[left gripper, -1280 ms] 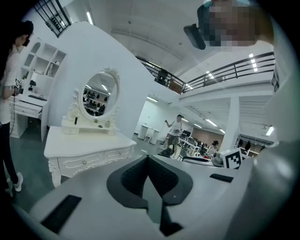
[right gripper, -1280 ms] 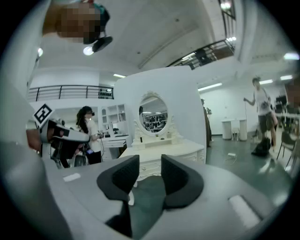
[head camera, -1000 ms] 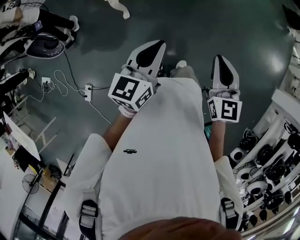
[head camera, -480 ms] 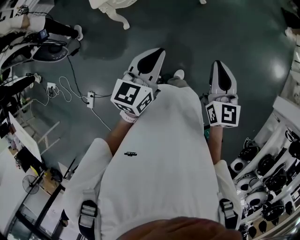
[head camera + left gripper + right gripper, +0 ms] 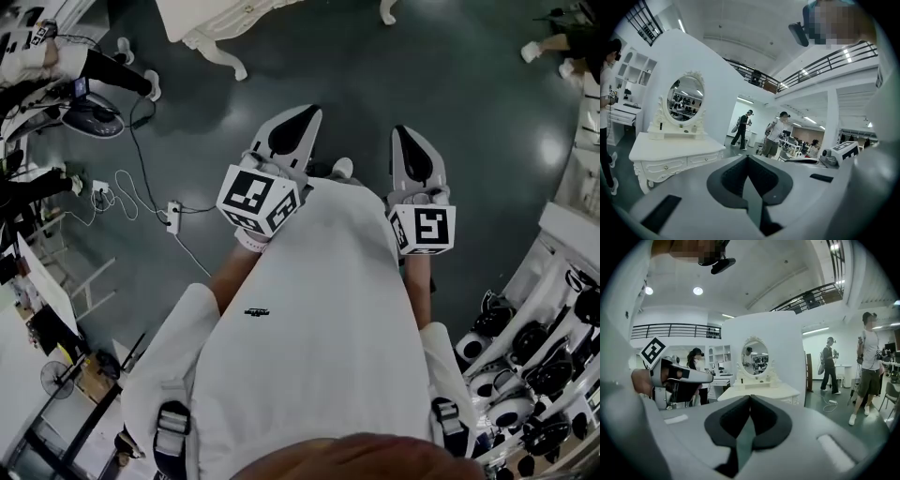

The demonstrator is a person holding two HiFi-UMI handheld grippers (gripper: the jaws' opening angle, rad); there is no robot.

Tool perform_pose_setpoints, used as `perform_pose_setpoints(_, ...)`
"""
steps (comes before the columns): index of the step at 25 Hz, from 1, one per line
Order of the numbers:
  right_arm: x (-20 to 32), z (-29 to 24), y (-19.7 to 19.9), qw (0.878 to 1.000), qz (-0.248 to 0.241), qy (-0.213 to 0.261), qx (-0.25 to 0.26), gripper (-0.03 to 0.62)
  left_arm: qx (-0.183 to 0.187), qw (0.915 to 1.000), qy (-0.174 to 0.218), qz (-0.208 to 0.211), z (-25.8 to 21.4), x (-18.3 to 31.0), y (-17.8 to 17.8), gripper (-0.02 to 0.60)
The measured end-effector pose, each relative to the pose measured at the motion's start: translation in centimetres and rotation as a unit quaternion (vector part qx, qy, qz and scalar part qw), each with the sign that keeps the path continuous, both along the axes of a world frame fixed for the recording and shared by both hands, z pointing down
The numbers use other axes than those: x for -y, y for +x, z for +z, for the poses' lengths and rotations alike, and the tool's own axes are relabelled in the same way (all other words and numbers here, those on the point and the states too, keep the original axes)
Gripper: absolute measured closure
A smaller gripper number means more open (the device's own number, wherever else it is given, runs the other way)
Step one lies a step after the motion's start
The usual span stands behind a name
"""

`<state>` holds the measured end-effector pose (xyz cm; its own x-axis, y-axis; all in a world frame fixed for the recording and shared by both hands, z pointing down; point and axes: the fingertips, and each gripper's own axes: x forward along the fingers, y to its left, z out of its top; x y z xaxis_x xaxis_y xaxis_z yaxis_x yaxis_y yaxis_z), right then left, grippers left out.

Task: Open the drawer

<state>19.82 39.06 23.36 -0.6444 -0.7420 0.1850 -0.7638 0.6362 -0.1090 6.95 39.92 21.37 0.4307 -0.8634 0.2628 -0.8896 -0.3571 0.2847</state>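
Jaws of the left gripper [image 5: 747, 158] are pressed together, and we see nothing between them. The right gripper [image 5: 750, 397] is the same: closed and empty. We hold both out in front of us, side by side and apart.

Ahead stands a white dressing table [image 5: 670, 149] on carved legs on the dark floor [image 5: 469, 84], well clear of both grippers. An oval mirror [image 5: 687, 104] in an ornate frame stands at the back edge of its surface. The drawer [image 5: 665, 165] sits just under the front edge of that surface, with a small knob at its middle, flush and not pulled out. A second drawer front [image 5: 701, 159] lies beside it.

Past the table we see several people [image 5: 776, 133] standing about. A white cable [image 5: 122, 178] and a power strip [image 5: 173, 214] lie on the floor to our left.
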Motion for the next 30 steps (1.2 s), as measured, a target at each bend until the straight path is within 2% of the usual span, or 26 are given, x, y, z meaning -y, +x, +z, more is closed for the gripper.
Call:
perform_pose_setpoints(6,0.3,0.1,2.3,1.0,-0.002,0.002,0.006,0.582,0.011,0.9998,0.007,0.012,-0.3,1.0,2.8,0.572)
perform_pose_setpoints(12,1.1,0.1,1.9,1.0,-0.017,0.01,0.011,0.583,0.016,0.9997,0.008,0.018,0.2,1.8,3.5,0.572)
perform_pose_setpoints(21,4.5,0.3,-0.6,1.0,-0.022,0.016,0.005,0.583,0.002,0.9998,0.02,0.006,0.6,6.1,0.5,0.572)
perform_pose_setpoints(30,13.2,1.4,-5.1,1.0,-0.01,-0.011,0.006,0.583,-0.005,0.9998,0.003,0.019,1.8,15.1,-3.6,0.572)
